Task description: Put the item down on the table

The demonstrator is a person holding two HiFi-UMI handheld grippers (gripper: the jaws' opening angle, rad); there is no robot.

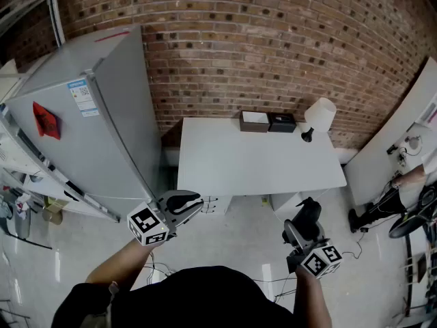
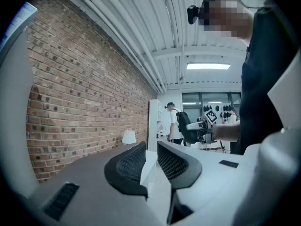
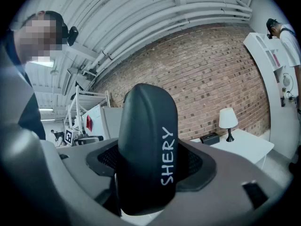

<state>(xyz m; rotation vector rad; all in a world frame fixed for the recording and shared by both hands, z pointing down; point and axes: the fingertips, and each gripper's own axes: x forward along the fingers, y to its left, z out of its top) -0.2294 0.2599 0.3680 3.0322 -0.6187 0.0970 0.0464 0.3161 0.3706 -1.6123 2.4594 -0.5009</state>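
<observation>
My right gripper (image 1: pixel 305 229) is shut on a black, rounded case (image 1: pixel 308 214) printed with "SHERY". The case (image 3: pixel 148 145) stands upright between the jaws and fills the middle of the right gripper view. It hangs in the air short of the white table (image 1: pixel 259 162), near the table's front right corner. My left gripper (image 1: pixel 181 205) is level by the front left corner, its jaws a narrow gap apart with nothing between them. In the left gripper view, the right gripper (image 2: pixel 196 126) shows across the room with the case (image 2: pixel 184 126).
A brown box (image 1: pixel 255 121), a black box (image 1: pixel 281 121) and a white lamp (image 1: pixel 319 115) stand along the table's back edge by the brick wall. A grey fridge (image 1: pixel 102 115) is at the left and a white shelf unit (image 1: pixel 410 135) at the right. A person (image 2: pixel 171 121) stands far off.
</observation>
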